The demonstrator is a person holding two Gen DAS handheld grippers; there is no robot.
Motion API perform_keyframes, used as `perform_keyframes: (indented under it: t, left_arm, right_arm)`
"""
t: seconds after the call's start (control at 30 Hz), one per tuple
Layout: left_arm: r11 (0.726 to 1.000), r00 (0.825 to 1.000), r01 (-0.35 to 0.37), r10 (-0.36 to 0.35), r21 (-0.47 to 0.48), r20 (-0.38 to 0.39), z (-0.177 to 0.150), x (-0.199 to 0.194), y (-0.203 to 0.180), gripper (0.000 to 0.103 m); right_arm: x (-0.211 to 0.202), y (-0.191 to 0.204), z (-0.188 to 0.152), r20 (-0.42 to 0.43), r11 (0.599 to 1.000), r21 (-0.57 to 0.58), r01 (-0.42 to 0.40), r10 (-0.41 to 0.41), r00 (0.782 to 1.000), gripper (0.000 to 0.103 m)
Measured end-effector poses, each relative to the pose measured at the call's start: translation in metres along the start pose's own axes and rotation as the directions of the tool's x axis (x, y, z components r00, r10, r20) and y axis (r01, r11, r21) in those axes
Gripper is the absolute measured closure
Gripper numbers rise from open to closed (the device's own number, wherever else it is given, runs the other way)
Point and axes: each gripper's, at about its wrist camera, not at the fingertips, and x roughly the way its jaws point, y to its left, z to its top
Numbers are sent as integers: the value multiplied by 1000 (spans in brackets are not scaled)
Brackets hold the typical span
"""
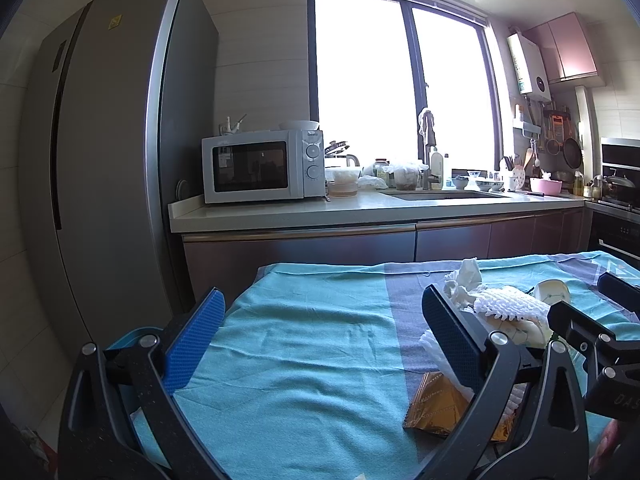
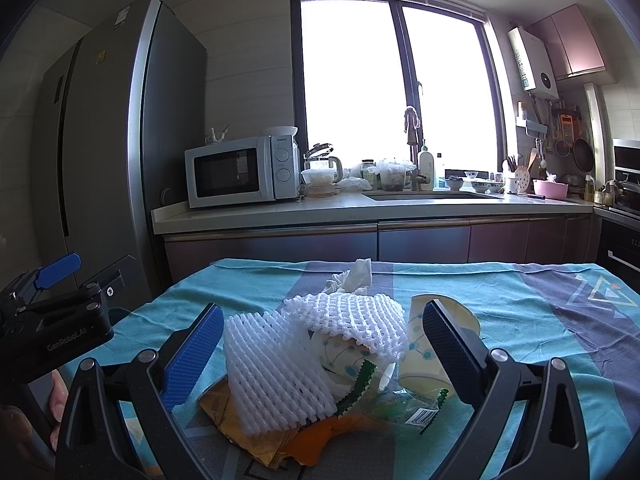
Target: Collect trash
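A heap of trash lies on the teal cloth of the table [image 2: 520, 312]: two white foam fruit nets [image 2: 276, 376], a crumpled tissue [image 2: 356, 276], patterned paper cups [image 2: 424, 344], a gold wrapper [image 2: 236, 428] and a clear plastic wrapper [image 2: 416, 408]. My right gripper [image 2: 322, 348] is open and empty, its fingers standing either side of the heap. My left gripper [image 1: 320, 336] is open and empty over bare cloth [image 1: 304, 344], left of the heap; the foam net [image 1: 508, 304], tissue [image 1: 466, 276] and gold wrapper [image 1: 436, 408] show beside its right finger. A blue bin rim [image 1: 124, 338] peeks behind its left finger.
A kitchen counter [image 2: 360, 212] with a microwave [image 2: 240, 172], sink, bowls and bottles runs behind the table. A tall grey fridge [image 1: 108, 160] stands at the left. An oven and stove [image 2: 624, 216] are at the right.
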Motion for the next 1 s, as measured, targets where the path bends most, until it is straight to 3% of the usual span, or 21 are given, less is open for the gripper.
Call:
perform_keyframes:
  t: [1.0]
  left_arm:
    - [1000,999,18,-17,15,-41,-5,8,-8,6]
  right_arm:
    - [10,-13,-2,-24,999,32,-6,7,1000,7]
